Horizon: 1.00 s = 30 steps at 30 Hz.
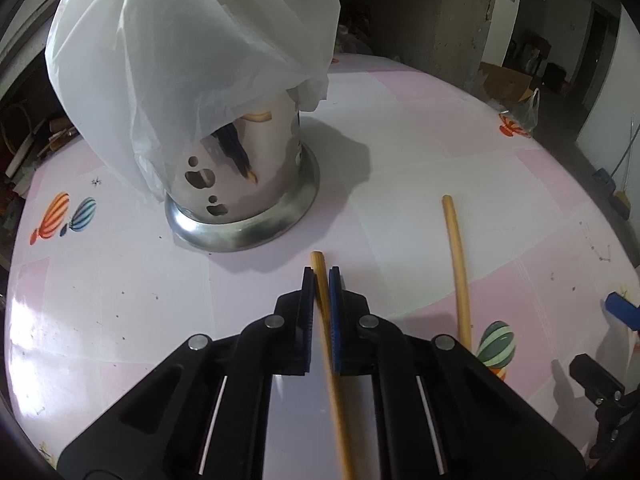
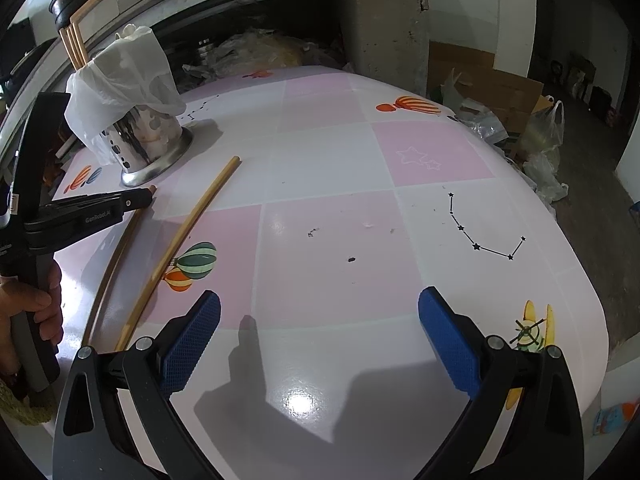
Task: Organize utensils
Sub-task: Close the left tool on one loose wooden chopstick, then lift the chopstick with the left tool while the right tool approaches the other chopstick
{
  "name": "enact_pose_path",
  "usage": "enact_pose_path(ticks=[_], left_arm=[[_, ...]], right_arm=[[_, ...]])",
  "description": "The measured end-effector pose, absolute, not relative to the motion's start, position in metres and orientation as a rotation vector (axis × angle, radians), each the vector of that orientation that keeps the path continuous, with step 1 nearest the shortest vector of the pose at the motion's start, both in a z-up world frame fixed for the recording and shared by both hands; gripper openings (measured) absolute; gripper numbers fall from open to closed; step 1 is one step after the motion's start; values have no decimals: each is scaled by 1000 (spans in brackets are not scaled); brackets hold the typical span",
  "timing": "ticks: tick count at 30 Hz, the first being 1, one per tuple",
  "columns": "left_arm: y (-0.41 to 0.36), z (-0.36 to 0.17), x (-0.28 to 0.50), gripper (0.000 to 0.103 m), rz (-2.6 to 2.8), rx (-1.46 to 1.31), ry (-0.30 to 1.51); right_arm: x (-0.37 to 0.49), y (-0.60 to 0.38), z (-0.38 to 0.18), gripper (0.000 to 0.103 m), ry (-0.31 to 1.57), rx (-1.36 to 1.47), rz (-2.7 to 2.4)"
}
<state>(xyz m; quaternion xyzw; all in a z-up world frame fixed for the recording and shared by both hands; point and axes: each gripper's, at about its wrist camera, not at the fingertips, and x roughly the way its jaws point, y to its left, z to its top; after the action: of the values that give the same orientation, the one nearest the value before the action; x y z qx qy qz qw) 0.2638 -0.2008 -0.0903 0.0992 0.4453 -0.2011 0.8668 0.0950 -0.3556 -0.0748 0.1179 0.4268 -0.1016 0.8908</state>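
Wooden chopsticks — two on the table [image 2: 340,152]: left tongs [image 1: 321,280] pinch one chopstick [image 1: 320,276], right tongs [image 2: 320,344] spread wide.

Shiny steel, pale wood and a glossy printed worktop.

The utensil holder [image 1: 244,184] gleams as polished metal, mirror-smooth, with a thin, crinkled, translucent white plastic bag [image 1: 188,52] draped over it. Two chopsticks [image 1: 458,264] look like matt, light wood, one lying between textured blue rubbery pads [image 1: 335,320]. The left gripper [image 1: 321,276] has a matt black plastic body with small bright metal pins. The worktop [image 2: 340,216] is slick, catching a hard glare.
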Motion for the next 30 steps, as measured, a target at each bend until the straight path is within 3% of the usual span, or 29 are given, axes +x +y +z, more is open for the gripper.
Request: enact_pose_path(ticks=[30], left_arm=[[-105, 51, 168, 6, -649, -15, 610]], right_arm=[[89, -342, -55, 97, 846, 220, -184]])
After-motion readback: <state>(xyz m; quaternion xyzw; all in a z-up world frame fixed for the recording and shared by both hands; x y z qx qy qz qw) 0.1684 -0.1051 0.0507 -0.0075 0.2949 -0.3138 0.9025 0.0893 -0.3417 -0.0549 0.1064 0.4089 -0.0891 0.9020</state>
